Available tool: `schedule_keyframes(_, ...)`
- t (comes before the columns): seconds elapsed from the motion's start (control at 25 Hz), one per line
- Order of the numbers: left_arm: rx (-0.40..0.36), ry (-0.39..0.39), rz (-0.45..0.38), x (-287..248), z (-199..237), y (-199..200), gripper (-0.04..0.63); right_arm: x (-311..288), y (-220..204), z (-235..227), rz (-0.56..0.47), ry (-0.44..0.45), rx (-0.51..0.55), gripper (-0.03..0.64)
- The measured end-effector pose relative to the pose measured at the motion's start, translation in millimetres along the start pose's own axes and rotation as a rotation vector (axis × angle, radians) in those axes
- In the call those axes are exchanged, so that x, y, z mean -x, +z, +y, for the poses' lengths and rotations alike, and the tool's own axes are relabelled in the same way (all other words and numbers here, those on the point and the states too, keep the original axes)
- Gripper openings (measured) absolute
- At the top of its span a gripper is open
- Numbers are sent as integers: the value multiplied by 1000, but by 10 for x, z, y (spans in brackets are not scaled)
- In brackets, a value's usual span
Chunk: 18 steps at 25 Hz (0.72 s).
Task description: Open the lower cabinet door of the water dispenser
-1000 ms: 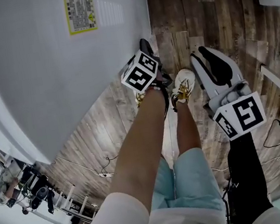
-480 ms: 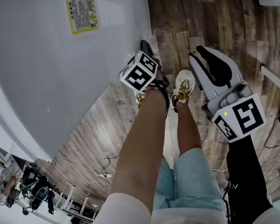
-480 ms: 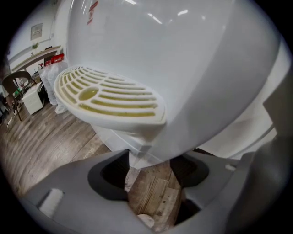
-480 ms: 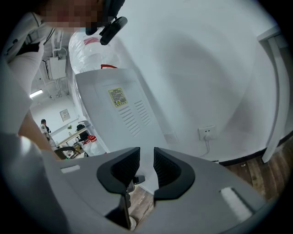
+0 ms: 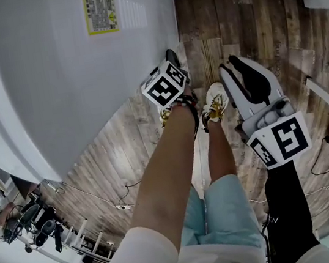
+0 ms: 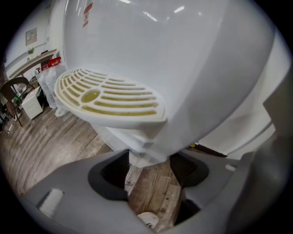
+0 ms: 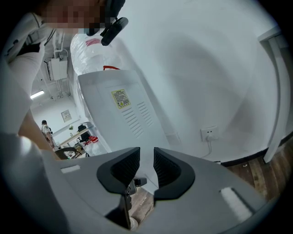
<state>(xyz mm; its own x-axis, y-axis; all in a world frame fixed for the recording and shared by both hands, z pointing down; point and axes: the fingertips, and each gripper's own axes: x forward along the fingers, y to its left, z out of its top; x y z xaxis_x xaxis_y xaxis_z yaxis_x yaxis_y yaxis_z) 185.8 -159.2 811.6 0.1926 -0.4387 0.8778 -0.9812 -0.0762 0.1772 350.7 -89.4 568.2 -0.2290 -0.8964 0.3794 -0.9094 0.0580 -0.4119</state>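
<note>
The white water dispenser (image 5: 68, 69) fills the left of the head view, with a yellow label (image 5: 100, 8) on its side. My left gripper (image 5: 171, 58) points steeply down at the dispenser's lower corner. In the left gripper view the slotted drip tray (image 6: 110, 96) juts out above, and the lower cabinet front (image 6: 146, 153) shows between the wide-open jaws of the left gripper (image 6: 149, 171); I cannot tell whether they touch it. My right gripper (image 5: 233, 67) hovers to the right over the floor. The right gripper (image 7: 146, 167) has its jaws a narrow gap apart with nothing between them.
The person's legs and a white shoe (image 5: 216, 98) stand on the wooden floor between the grippers. Cables (image 5: 125, 196) lie on the floor at lower left. A wall socket (image 7: 208, 133) sits behind the dispenser. A chair (image 6: 13, 91) stands far left.
Almost nothing has changed. The left gripper's marker cube has rolled slightly in place and the right gripper has edged a little to the left. Both jaw gaps look the same.
</note>
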Motion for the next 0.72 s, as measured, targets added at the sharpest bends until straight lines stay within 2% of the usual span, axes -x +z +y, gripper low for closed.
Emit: schedule_keyframes(0.72, -46, -26, 41, 104, 119, -176, 328, 3, -86, 65, 8, 1, 14, 86)
